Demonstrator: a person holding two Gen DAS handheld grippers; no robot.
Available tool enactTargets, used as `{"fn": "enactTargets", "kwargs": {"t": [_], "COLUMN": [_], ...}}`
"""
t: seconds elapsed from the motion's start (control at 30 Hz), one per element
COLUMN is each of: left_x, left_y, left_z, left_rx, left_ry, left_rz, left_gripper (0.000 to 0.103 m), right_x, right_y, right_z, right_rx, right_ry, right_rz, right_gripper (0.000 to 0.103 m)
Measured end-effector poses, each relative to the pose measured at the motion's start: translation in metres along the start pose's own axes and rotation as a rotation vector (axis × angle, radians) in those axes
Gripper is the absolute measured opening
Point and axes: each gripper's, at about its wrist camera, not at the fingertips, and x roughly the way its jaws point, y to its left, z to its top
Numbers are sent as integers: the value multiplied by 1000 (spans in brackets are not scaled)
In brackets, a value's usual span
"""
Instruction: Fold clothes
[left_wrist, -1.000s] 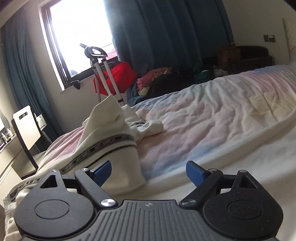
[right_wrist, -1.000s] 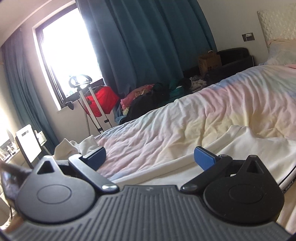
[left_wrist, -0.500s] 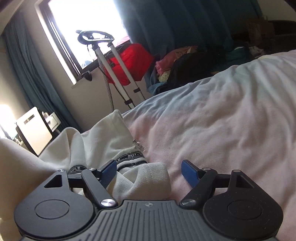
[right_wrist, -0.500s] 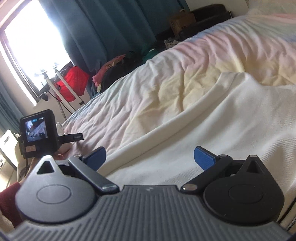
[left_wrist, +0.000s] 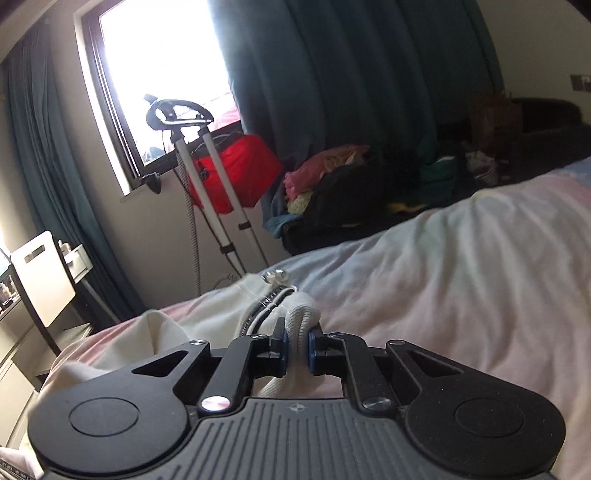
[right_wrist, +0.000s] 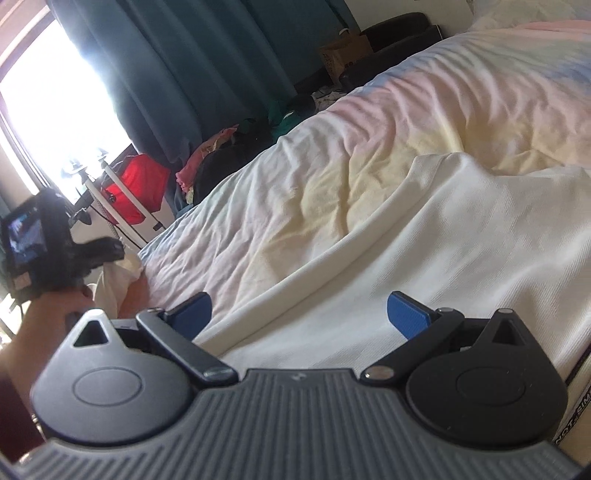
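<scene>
The cream garment (right_wrist: 461, 236) lies spread on the bed (right_wrist: 332, 155), its long run stretching from near right to far left. The left gripper (left_wrist: 296, 350) is clamped on a bunched ribbed cuff (left_wrist: 301, 321) at the left end. The right gripper (right_wrist: 299, 314) hovers over the cloth, jaws wide apart, nothing between them. Judgement: the fold depends on the right gripper taking the cloth directly beneath and ahead of it.

One cream garment (right_wrist: 461, 240), one bed (right_wrist: 369, 122), two grippers (left_wrist: 296, 349) (right_wrist: 299, 314)
</scene>
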Motion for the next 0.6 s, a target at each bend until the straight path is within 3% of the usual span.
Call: {"fn": "enactTargets", "kwargs": {"t": [0.23,0.4,0.53,0.6], "left_x": [-53,-85,-91,-89], "left_y": [-60,-125,-152,-152], "left_z": [66,99,95,80], "left_rx": [-35,-45,-113,-105], "left_ry": [-95,-147,-77,-40], "left_rz": [-195,-397,-562,-610], "left_gripper": [9,9,15,28], "right_x": [-6,-5,-3,-2], "right_y": [-10,-19,-27,-32], "right_z": [5,7,7,7], "right_rx": [29,64,88,103], "right_ry": [-42,-66,-77,-76], "right_rz": [-46,-79,-99,-100], "right_gripper": [103,103,103,103]}}
